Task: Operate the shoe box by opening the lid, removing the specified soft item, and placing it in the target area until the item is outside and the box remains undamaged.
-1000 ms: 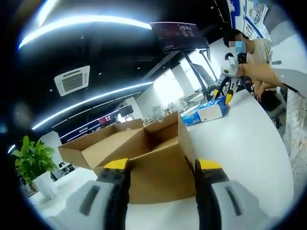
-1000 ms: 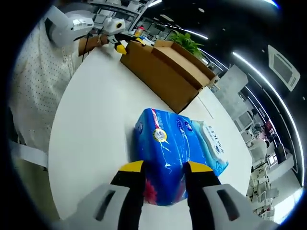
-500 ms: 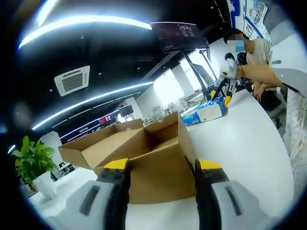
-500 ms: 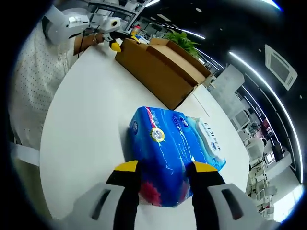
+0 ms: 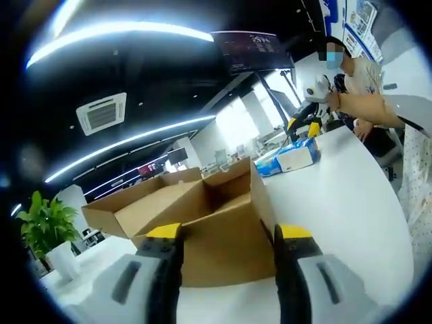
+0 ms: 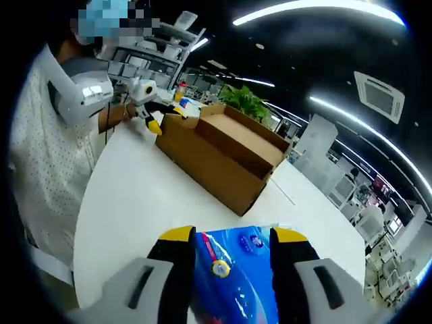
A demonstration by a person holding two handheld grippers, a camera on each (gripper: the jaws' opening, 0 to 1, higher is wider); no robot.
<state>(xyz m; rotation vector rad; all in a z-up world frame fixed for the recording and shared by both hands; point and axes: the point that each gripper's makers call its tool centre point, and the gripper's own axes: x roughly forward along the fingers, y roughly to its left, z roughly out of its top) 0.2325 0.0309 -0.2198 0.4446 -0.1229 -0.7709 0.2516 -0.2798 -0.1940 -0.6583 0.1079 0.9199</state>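
So this looks like the tail end of the job: the box is open and the soft item is already outside it.

In the right gripper view, bottom middle, the right tongs (image 6: 226, 239) stand open, a jaw on either side of the blue tissue pack (image 6: 236, 283). I can't tell if they're actually touching it or hanging just above; the pack looks like it's sitting on the white tabletop (image 6: 135, 202) by itself. My guess is the step in hand is the release, so the next move should just be pulling the tongs away clean without dragging the plastic wrap along.

In the left gripper view, the left tongs (image 5: 229, 236) are also open, holding nothing, poking up at the bottom of the frame right in front of the cardboard box (image 5: 202, 223). Flaps are folded out and it looks undamaged from here.

Further back, the pack sits right of centre in the upper part of that view, well apart from the box. A potted plant (image 5: 44, 226) stands at lower left. Nothing in the way, really.
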